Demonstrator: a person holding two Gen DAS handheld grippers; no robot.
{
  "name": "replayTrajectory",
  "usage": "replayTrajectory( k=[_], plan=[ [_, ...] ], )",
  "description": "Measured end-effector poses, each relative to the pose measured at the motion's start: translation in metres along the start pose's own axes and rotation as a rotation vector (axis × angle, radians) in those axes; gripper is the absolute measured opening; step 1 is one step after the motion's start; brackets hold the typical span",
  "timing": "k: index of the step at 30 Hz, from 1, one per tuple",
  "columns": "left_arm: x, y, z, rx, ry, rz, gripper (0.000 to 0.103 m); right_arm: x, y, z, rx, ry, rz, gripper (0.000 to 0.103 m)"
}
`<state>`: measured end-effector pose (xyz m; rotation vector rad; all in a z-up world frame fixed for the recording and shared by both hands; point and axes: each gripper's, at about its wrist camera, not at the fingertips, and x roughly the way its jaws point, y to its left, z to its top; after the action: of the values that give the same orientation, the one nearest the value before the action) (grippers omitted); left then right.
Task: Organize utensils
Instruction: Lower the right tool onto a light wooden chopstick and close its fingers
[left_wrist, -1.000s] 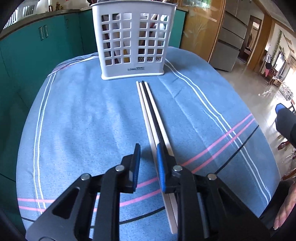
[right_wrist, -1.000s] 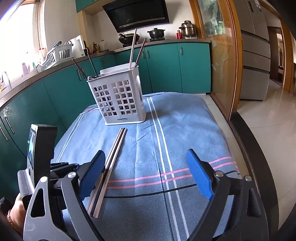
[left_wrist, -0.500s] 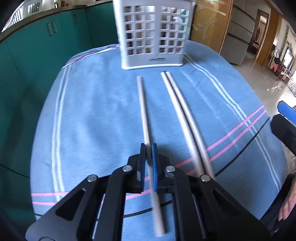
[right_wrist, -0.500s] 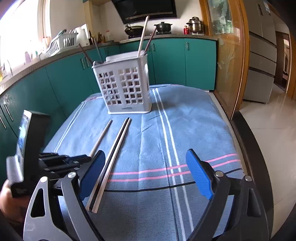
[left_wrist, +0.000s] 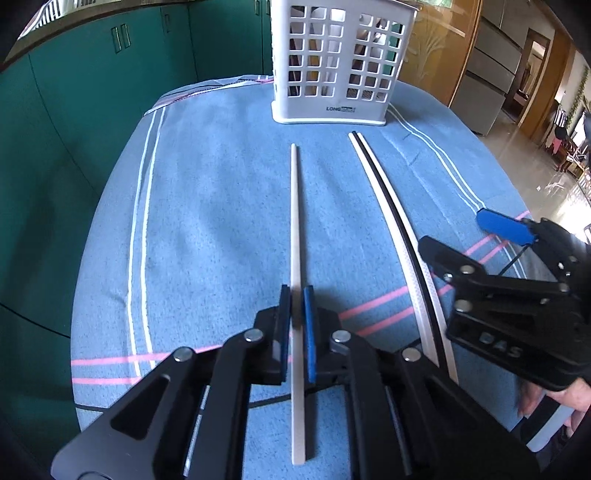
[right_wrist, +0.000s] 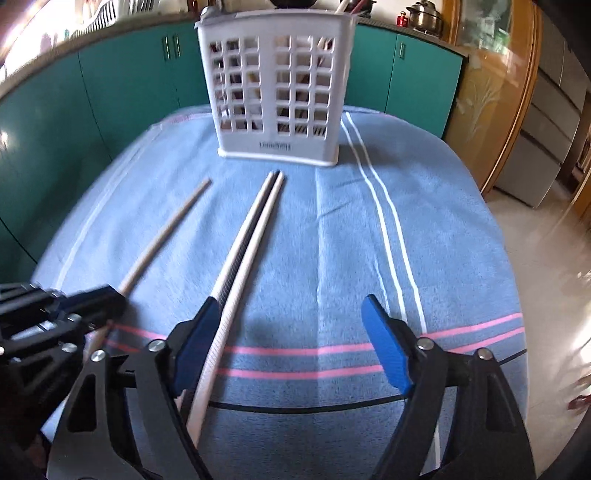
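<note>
My left gripper (left_wrist: 296, 317) is shut on a pale chopstick (left_wrist: 295, 221), which points at the white slotted utensil holder (left_wrist: 338, 62) at the far end of the blue cloth. A pale and a black chopstick (left_wrist: 391, 221) lie side by side to its right. In the right wrist view my right gripper (right_wrist: 291, 343) is open; its left finger is right beside the lying pair (right_wrist: 247, 243). The held chopstick (right_wrist: 162, 236) and the left gripper (right_wrist: 55, 325) show at left, the holder (right_wrist: 277, 88) ahead. The right gripper (left_wrist: 517, 280) also shows in the left wrist view.
The table wears a blue cloth (left_wrist: 207, 206) with white and pink stripes. The holder holds several utensils. Teal cabinets (left_wrist: 92, 85) stand behind and to the left. The table edge drops to a tiled floor (right_wrist: 546, 258) on the right.
My left gripper shut on one pale chopstick and drew it left, apart from the other two. My right gripper has come forward and down over the lying pair.
</note>
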<state>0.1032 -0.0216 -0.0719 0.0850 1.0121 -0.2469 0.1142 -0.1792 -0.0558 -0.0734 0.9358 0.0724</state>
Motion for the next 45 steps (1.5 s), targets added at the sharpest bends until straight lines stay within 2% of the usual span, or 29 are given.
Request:
replayTrajectory(
  k=[2,4,6,8,9,12,19,22,23,25,26,29,31,34,38,41,45],
  plan=[
    [-0.001,-0.002,-0.001,-0.001,0.000,-0.013,0.018,0.001,-0.002,-0.002,0.020,0.001,0.001,0.075],
    [-0.002,-0.004,-0.001,0.000,0.002,-0.025,0.029,0.001,-0.003,-0.002,0.022,0.005,-0.003,0.075],
    [-0.002,-0.007,-0.001,-0.002,0.003,-0.039,0.038,0.005,-0.003,-0.002,0.013,0.036,-0.040,0.073],
    [-0.003,-0.009,-0.001,-0.005,-0.003,-0.041,0.043,0.003,-0.006,-0.004,0.046,0.038,0.038,0.068],
    [-0.004,-0.008,0.000,-0.013,-0.010,-0.041,0.043,0.000,-0.006,-0.003,0.062,0.032,0.065,0.067],
    [-0.006,-0.004,0.002,-0.040,-0.024,-0.043,0.045,-0.007,0.002,-0.001,0.027,-0.012,0.031,0.067],
    [-0.012,0.009,0.005,-0.082,-0.051,-0.031,0.045,-0.001,0.009,0.000,0.012,0.013,0.041,0.067],
    [-0.013,0.011,0.005,-0.085,-0.055,-0.031,0.046,-0.003,0.010,-0.002,-0.009,0.004,-0.005,0.067],
    [-0.013,0.011,0.005,-0.083,-0.056,-0.028,0.046,-0.001,0.010,-0.002,-0.021,0.021,-0.047,0.064],
    [-0.013,0.012,0.005,-0.085,-0.056,-0.025,0.047,0.001,0.005,-0.004,-0.022,0.028,-0.041,0.064],
    [-0.014,0.013,0.006,-0.089,-0.058,-0.025,0.047,0.000,0.003,-0.004,-0.009,0.030,-0.034,0.061],
    [-0.016,0.015,0.007,-0.097,-0.066,-0.026,0.047,-0.006,0.000,-0.002,0.036,0.002,0.027,0.060],
    [-0.016,0.017,0.007,-0.100,-0.065,-0.024,0.047,-0.005,0.004,-0.002,0.025,0.022,0.056,0.060],
    [-0.015,0.020,0.007,-0.104,-0.060,-0.022,0.047,-0.004,0.010,-0.004,-0.004,0.021,0.025,0.060],
    [-0.015,0.020,0.008,-0.106,-0.062,-0.022,0.047,-0.006,0.016,-0.004,-0.016,0.045,0.042,0.060],
    [-0.014,0.018,0.008,-0.101,-0.060,-0.023,0.047,-0.005,0.022,-0.007,-0.051,0.047,-0.004,0.061],
    [-0.014,0.019,0.008,-0.103,-0.057,-0.021,0.047,-0.005,0.022,-0.009,-0.055,0.066,-0.014,0.061]
  ],
)
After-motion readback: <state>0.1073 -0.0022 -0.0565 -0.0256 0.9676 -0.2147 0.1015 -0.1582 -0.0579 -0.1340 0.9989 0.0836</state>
